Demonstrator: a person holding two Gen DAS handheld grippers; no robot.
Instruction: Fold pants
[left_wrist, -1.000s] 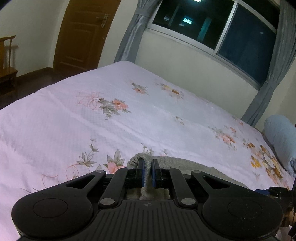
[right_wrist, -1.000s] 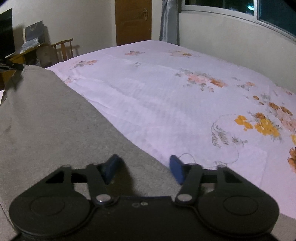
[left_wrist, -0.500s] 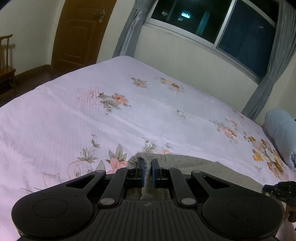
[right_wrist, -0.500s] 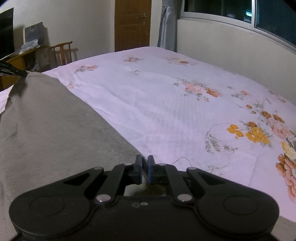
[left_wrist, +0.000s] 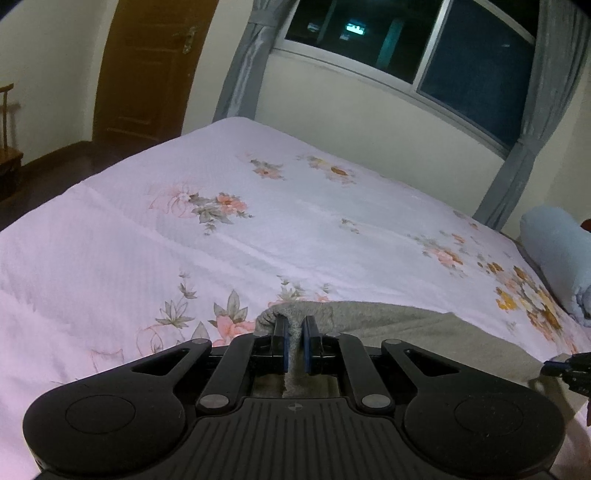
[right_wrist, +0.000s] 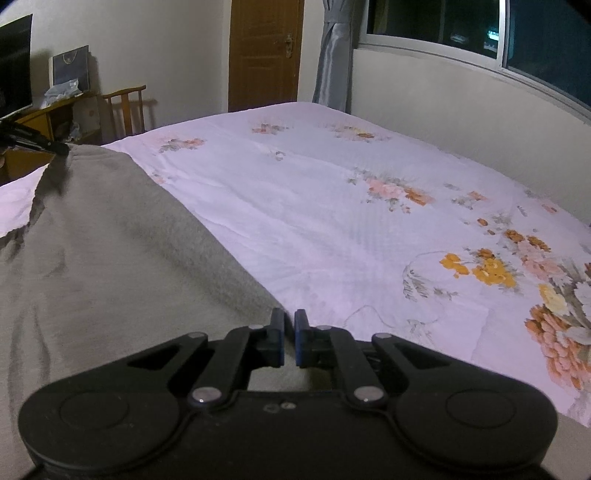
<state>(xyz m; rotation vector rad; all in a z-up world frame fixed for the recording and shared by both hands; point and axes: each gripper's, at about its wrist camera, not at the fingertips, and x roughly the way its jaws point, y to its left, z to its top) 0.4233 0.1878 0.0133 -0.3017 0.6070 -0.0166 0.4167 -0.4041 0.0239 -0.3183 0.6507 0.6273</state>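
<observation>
Right gripper (right_wrist: 289, 338) now closed, pants (right_wrist: 110, 258) edge hidden

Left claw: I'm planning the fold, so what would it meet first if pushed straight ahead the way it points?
The left claw, shut on the gray pants, points low across the bed. It would likely meet the floral bedcover first, though depth is unclear.

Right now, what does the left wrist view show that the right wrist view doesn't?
Only the left wrist view: a rolled blue blanket at the bed's far right. Only the right wrist view: a wooden desk and a dark TV screen. Both: the grey pants on the floral bedspread, door, window, each gripper closed on fabric.
</observation>
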